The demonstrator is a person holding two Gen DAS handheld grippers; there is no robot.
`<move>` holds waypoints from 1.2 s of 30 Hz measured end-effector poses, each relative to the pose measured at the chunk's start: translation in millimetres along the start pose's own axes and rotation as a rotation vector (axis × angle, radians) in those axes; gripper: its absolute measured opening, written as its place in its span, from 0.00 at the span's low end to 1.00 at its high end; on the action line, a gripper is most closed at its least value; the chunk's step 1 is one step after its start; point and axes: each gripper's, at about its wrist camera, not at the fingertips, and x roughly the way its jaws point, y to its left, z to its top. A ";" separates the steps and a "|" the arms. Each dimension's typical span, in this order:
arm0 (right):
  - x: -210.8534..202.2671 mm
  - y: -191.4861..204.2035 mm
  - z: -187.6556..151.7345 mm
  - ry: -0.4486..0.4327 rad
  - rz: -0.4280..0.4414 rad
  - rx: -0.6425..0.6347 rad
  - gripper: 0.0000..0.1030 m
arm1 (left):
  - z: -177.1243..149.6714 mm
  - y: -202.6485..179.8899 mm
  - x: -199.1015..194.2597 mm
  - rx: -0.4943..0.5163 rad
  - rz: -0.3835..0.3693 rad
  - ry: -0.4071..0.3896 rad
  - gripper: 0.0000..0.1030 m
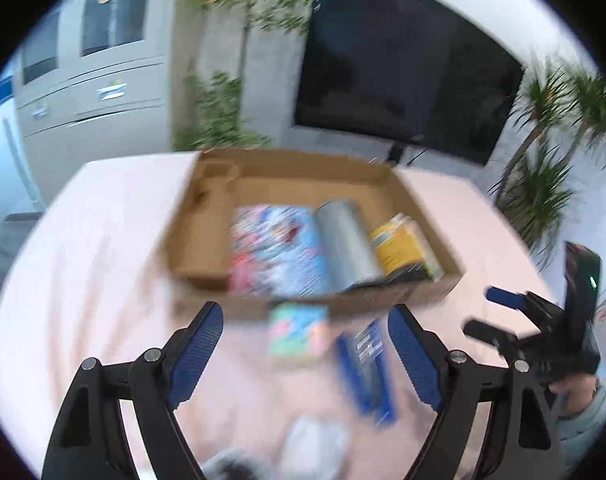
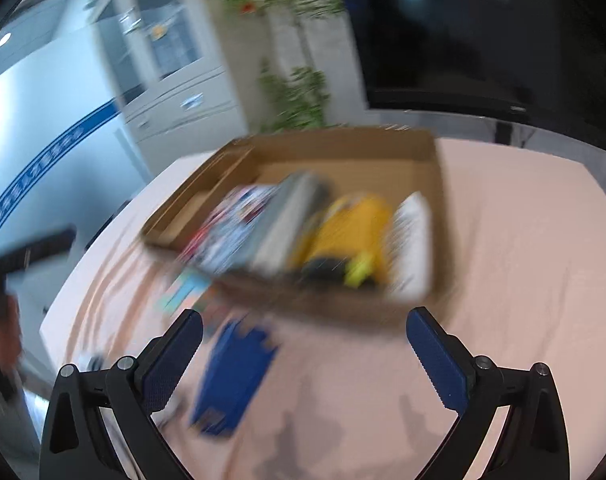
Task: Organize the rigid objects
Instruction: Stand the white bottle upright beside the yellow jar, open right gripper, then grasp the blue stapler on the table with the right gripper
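My left gripper point(image 1: 305, 354) hovers with both jaws spread wide and holding nothing, above the pink table point(image 1: 103, 264), with a small pastel box point(image 1: 299, 334) and a blue packet point(image 1: 367, 372) lying on the cloth between its fingers, just in front of the cardboard tray point(image 1: 207, 216). My right gripper point(image 2: 305, 354) is likewise fully spread and empty, the blue packet point(image 2: 235, 376) near its left finger. Inside the tray point(image 2: 439, 184) lie a colourful book point(image 1: 275, 252), a grey cylinder point(image 1: 347, 244) and a yellow item point(image 2: 351, 232); blur obscures finer detail.
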 end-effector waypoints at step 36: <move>-103.0 -8.0 -90.7 0.106 -0.146 0.057 0.67 | -75.0 -92.7 164.6 -0.136 -0.393 0.320 0.82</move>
